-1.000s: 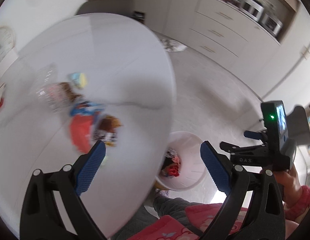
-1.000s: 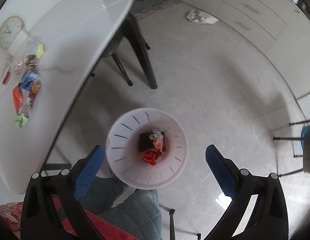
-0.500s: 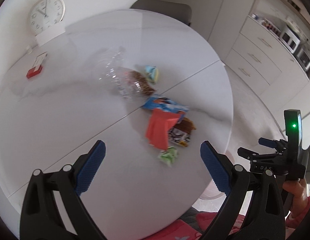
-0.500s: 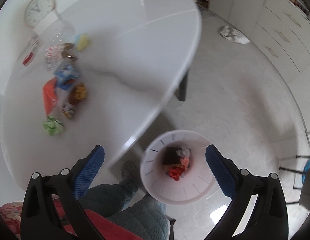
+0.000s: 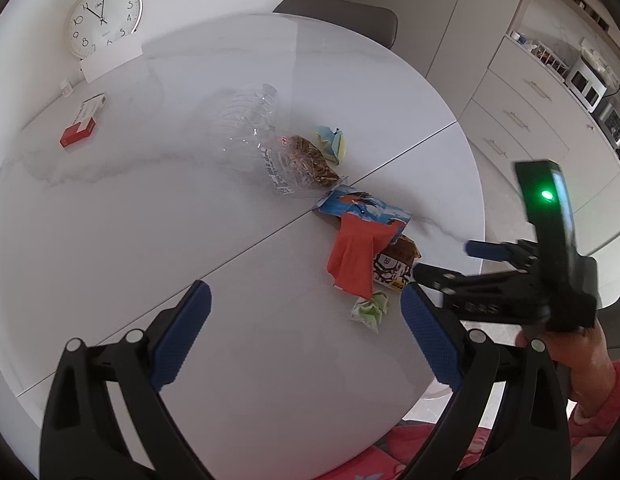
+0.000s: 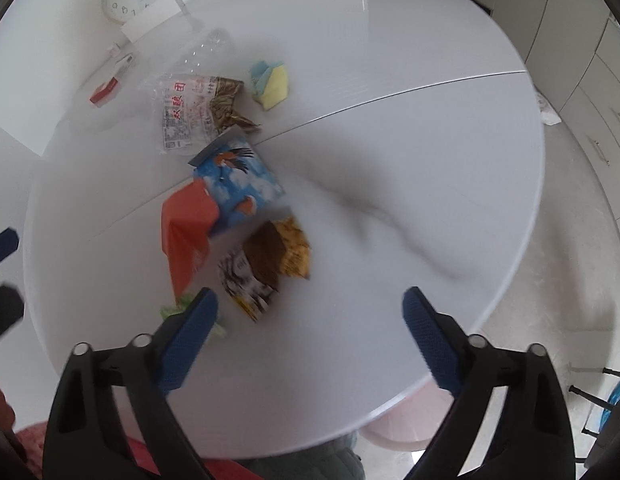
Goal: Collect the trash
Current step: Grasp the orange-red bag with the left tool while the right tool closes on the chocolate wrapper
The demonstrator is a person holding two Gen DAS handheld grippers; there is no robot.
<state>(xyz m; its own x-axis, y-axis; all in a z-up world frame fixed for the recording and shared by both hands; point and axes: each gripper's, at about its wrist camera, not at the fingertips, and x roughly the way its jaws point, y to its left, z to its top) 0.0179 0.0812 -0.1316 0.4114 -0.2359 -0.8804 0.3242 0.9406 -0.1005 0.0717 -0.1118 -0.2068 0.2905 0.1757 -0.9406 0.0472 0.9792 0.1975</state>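
— Which colours are seen on the white marbled table (image 5: 109,216)?
— A red wrapper (image 5: 352,258), a blue packet (image 6: 239,184) printed with a bird, and a green paper ball (image 5: 370,309) are seen.

The right wrist view was smeared by motion blur, so the print on the brown wrapper (image 6: 269,268) could not be read. The right gripper's finger (image 6: 189,334) covered most of the green paper wad (image 6: 171,309). The table (image 6: 390,160) hid all but a pale rim of the bin (image 6: 394,436).
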